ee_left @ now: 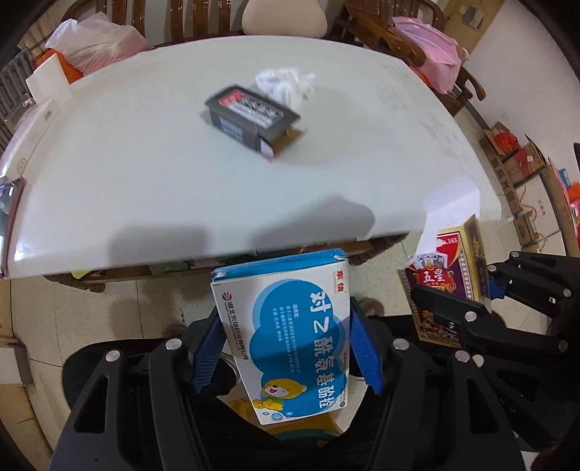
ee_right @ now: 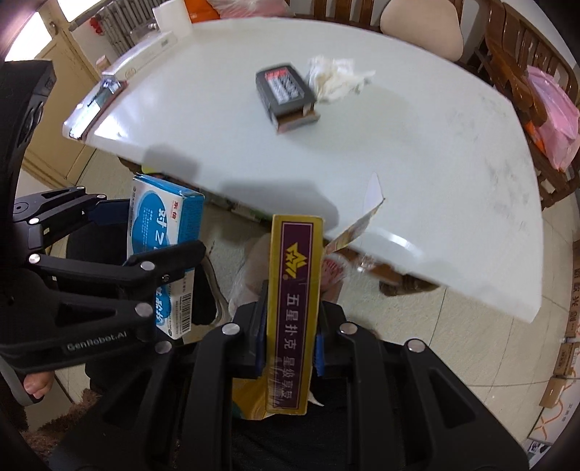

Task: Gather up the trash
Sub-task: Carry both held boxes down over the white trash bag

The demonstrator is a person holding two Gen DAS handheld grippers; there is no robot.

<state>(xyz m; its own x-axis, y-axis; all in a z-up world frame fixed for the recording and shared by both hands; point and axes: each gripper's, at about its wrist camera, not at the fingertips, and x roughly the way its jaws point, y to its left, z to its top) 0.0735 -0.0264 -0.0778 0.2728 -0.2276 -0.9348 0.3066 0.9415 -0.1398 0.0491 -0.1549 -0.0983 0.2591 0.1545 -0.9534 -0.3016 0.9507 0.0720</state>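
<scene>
My left gripper is shut on a blue and white medicine box with a cartoon bear, held over the floor in front of the table edge. To its right, my right gripper is shut on a yellow and purple playing-card box, also off the table. Each view shows the other gripper's box: the card box and the medicine box. On the white table lie a dark grey box with an open end flap and a crumpled white tissue just behind it.
Wooden chairs ring the far side, with a pink plastic bag on one. A clear bag and white boxes sit at the table's left edge. Cardboard boxes are stacked on the floor at right. A white paper overhangs the near corner.
</scene>
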